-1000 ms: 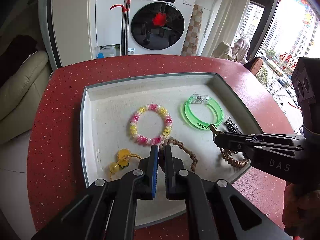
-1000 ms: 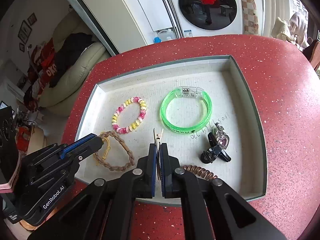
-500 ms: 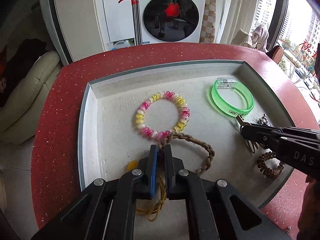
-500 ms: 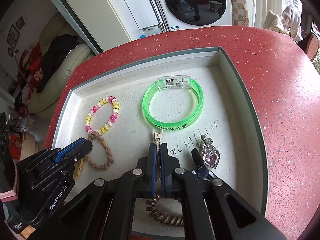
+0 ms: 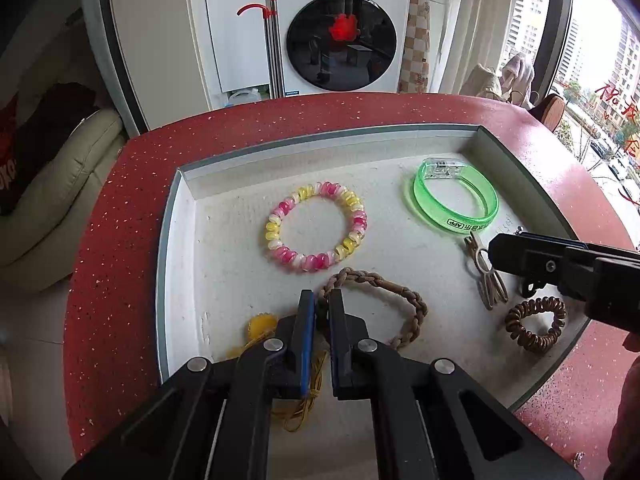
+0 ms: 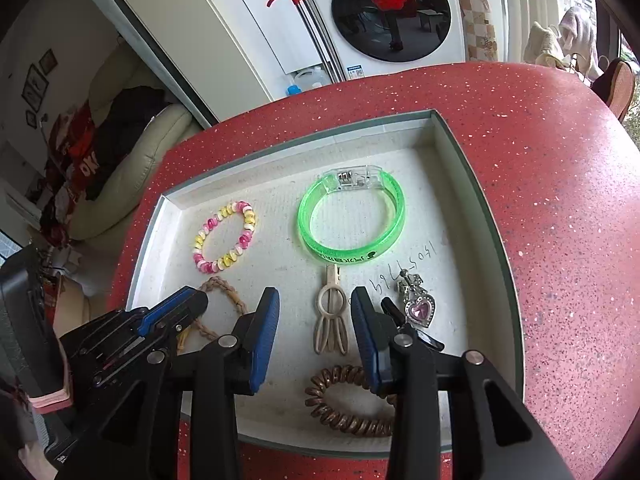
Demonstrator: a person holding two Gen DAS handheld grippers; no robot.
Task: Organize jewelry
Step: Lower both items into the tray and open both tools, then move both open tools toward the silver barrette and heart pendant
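Green bangle [image 6: 352, 218] is one; two bracelets, the beaded bracelet [image 5: 316, 226] and the braided bracelet [image 5: 384, 300], whose end the left gripper [image 5: 322, 308] pinches; right gripper [image 6: 314, 320] stands wide apart, holding nothing, over one beige clip [image 6: 331, 316]

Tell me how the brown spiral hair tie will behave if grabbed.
The spiral hair tie looks like coiled plastic, so it will probably stretch and flop rather than hold shape. It seems light. Its glossy coils may slip between the right gripper pads.

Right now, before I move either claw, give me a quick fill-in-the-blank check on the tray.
The right claw stands ____ over the beige hair clip.
The left claw is ____ on the braided bracelet.
The bangle beyond the clip is coloured ____.
Missing: open; shut; green.
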